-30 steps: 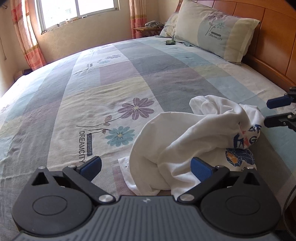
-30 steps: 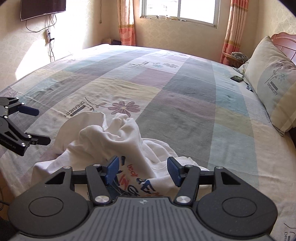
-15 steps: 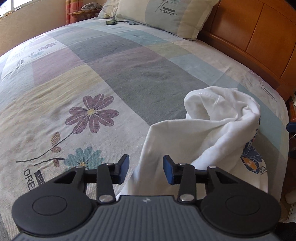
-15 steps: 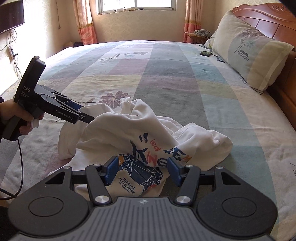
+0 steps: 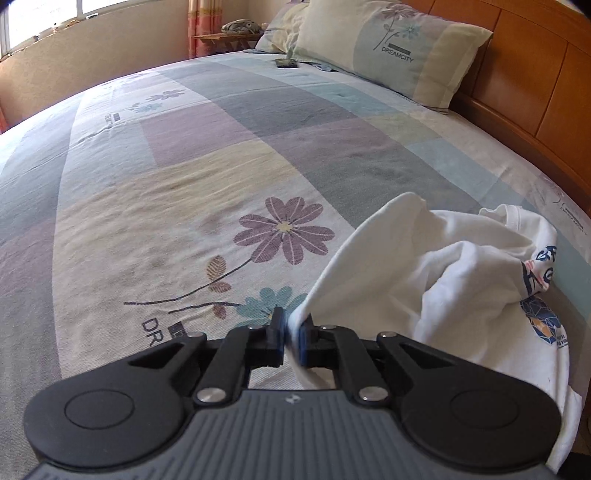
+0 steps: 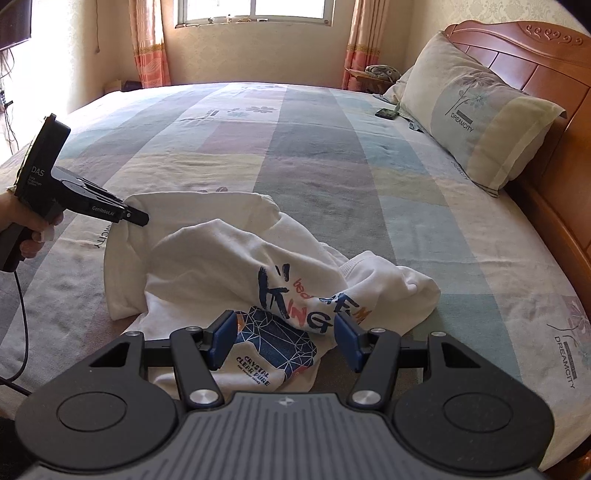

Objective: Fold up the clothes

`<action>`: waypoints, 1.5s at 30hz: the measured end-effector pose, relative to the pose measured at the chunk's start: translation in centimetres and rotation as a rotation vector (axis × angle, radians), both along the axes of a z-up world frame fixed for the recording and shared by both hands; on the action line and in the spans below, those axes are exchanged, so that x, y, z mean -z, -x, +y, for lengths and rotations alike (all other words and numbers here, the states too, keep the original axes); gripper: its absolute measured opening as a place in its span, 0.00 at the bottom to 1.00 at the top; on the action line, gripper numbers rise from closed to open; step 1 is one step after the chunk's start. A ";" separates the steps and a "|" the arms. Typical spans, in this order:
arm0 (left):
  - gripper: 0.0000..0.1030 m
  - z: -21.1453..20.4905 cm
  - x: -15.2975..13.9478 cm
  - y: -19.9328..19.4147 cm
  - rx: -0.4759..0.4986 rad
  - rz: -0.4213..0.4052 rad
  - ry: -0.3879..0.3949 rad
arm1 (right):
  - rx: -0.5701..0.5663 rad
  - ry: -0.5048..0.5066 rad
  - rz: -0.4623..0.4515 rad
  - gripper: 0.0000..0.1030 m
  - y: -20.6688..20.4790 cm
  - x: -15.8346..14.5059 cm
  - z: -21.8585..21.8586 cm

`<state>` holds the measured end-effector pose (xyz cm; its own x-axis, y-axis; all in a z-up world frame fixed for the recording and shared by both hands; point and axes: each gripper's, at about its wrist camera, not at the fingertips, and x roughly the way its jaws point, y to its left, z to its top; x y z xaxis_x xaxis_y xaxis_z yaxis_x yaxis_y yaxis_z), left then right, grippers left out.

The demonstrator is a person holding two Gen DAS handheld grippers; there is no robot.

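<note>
Left wrist view shows the left gripper (image 5: 291, 332) clamped on an edge of the white T-shirt (image 5: 424, 280), crumpled on the bed (image 5: 184, 184). Only the right wrist view shows the right gripper (image 6: 284, 341), half open above the printed front, holding nothing, and a hand (image 6: 22, 221).

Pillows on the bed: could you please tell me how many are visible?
2. One large pillow leans against the wooden headboard. A second pillow lies beyond it, mostly hidden, nearer the window side. Others could be concealed behind them.
</note>
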<state>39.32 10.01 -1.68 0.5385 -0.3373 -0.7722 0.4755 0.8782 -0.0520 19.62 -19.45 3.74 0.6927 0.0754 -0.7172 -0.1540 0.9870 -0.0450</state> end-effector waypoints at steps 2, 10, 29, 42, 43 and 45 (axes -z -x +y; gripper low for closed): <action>0.05 1.9 -0.2 0.0 -0.048 -0.003 -0.012 | -0.018 0.002 -0.001 0.62 -0.3 0.0 0.5; 0.05 7.0 0.1 1.5 -0.176 0.035 0.006 | -0.058 0.006 0.010 0.62 -1.1 0.3 1.3; 0.35 13.6 -0.1 6.7 -0.394 0.026 -0.084 | -0.128 -0.039 0.081 0.83 -3.7 3.2 2.1; 0.73 7.2 -3.1 12.0 -0.358 -0.065 -0.061 | 0.073 0.016 0.119 1.00 -5.1 5.5 -3.6; 0.75 6.2 -3.4 12.2 -0.340 -0.067 -0.044 | 0.095 0.008 0.130 1.00 -5.2 5.9 -4.3; 0.75 4.1 -3.6 12.4 -0.303 -0.066 -0.030 | 0.098 -0.026 0.166 1.00 -5.7 7.1 -5.0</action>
